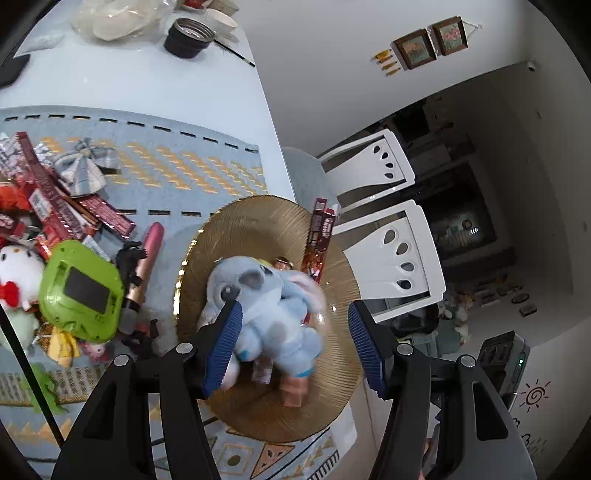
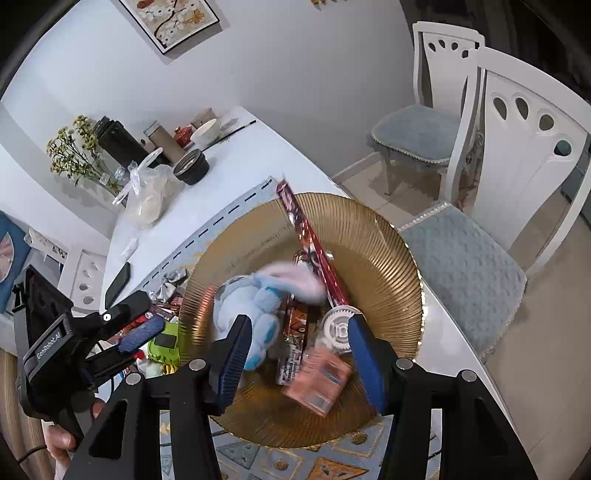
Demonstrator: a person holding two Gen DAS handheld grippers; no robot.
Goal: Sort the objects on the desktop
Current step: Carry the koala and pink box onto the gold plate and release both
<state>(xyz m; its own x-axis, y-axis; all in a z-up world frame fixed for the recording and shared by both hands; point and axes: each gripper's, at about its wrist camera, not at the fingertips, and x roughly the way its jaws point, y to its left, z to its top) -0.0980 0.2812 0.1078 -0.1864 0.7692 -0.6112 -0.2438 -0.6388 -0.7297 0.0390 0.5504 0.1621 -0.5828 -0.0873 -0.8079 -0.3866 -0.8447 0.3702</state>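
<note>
Tabletop [image 1: 147,85] fills the upper left of the left wrist view; a gold plate [image 1: 258,229] sits lower centre. On the plate lies a blue plush toy [image 1: 266,306], motion-blurred. Left gripper [image 1: 295,343] and right gripper [image 2: 299,354] fingers both stand apart over it, pressing nothing.

- White table [image 1: 155,85], mat [image 1: 177,162] covering its near half.
- Gold plate [image 1: 258,229] on the mat, 5 o'clock.
- Black jar [image 1: 189,38], bowl [image 1: 221,20], plastic bag [image 1: 114,18] at 12 o'clock.
</note>
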